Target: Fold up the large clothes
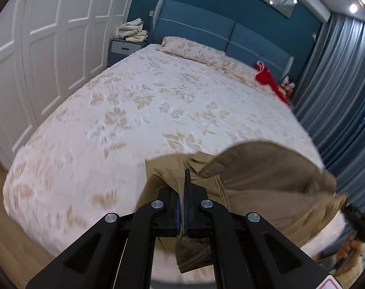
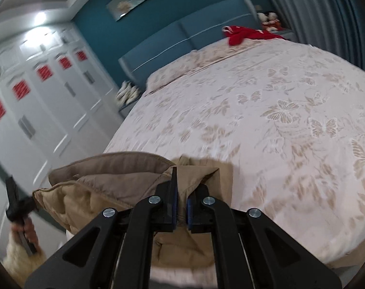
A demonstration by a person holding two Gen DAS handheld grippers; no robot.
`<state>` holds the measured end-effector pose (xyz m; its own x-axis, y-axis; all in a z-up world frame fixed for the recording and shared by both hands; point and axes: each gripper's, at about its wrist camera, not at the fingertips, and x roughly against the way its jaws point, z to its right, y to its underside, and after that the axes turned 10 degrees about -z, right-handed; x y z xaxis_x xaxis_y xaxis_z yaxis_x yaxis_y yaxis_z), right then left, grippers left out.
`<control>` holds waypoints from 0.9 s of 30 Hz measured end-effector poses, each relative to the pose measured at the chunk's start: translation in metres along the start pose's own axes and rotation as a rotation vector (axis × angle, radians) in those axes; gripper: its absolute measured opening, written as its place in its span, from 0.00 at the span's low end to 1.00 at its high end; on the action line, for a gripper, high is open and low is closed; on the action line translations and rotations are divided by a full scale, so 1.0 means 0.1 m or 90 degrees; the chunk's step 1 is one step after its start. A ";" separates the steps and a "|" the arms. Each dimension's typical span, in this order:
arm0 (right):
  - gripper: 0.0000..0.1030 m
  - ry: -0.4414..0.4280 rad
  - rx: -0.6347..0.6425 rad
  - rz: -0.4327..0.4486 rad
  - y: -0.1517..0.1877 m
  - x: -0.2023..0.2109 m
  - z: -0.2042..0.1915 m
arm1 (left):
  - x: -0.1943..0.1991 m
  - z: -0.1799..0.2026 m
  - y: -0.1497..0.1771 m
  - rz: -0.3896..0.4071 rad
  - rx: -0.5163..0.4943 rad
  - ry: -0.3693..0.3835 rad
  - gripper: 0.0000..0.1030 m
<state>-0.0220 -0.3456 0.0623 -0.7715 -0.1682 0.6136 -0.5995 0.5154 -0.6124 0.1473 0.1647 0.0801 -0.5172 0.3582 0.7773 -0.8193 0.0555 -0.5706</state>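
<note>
Tan padded coat [image 1: 266,187] with soft quilted lining, bunched over the butterfly-print bed [image 1: 134,110] foot, left gripper [image 1: 184,187] and right gripper [image 2: 181,192] each clamped on its fabric at 12 o'clock

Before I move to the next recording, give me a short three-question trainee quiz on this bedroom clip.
1. True or false: the left gripper and the right gripper each have their fingers closed on the tan jacket.
2. Multiple choice: the red garment lies (A) on the floor, (B) at the head of the bed on the curtain side, (C) on the nightstand.
3. Fill in: the pile of cream cloths sits on the ____ beside the headboard.

Key: 1 true; 2 B; 3 nightstand.
</note>
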 end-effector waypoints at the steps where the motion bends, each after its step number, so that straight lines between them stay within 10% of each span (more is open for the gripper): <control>1: 0.04 0.015 -0.004 0.002 -0.11 -0.18 0.00 | -0.16 0.04 -0.10 0.002 -0.009 -0.023 0.00; 11: 0.04 0.124 -0.047 -0.031 -0.49 -1.47 0.06 | -1.74 -0.01 -0.55 -0.075 0.006 -0.159 0.01; 27: 0.04 0.189 -0.098 -0.102 -0.25 -2.55 0.48 | -2.73 -0.18 -0.31 -0.137 0.017 -0.220 0.09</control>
<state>0.1792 -0.3562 -0.1026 -0.5613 -0.0173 0.8274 -0.6514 0.6259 -0.4289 0.3180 0.0818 -0.1192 -0.3821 0.0059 0.9241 -0.9217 0.0692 -0.3816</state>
